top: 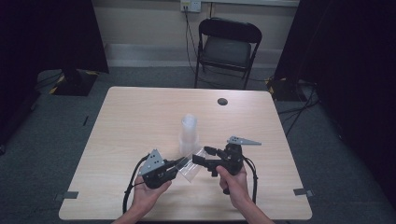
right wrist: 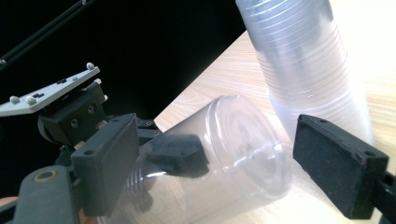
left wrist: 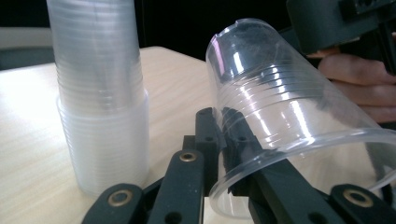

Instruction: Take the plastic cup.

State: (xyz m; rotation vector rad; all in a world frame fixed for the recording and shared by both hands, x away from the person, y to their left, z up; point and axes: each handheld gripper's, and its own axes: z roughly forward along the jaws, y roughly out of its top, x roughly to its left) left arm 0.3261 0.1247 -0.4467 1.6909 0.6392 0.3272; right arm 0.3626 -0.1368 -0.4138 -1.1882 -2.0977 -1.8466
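Note:
A single clear plastic cup (top: 192, 169) lies tilted on its side just above the table, and my left gripper (top: 183, 162) is shut on its rim. In the left gripper view one jaw of the left gripper (left wrist: 224, 126) sits inside the cup (left wrist: 280, 116) and the other outside. My right gripper (top: 200, 155) stands open around the cup's base end. In the right gripper view the cup (right wrist: 233, 140) lies between the wide-apart pads of the right gripper (right wrist: 224, 161), and the right pad is clear of it. A tall stack of clear cups (top: 189, 133) stands upright just behind.
The stack of cups (left wrist: 100, 93) (right wrist: 303, 60) stands close beside the held cup. The wooden table (top: 140, 116) has a dark round hole (top: 222, 101) near its far edge. A black folding chair (top: 226, 46) stands beyond the table.

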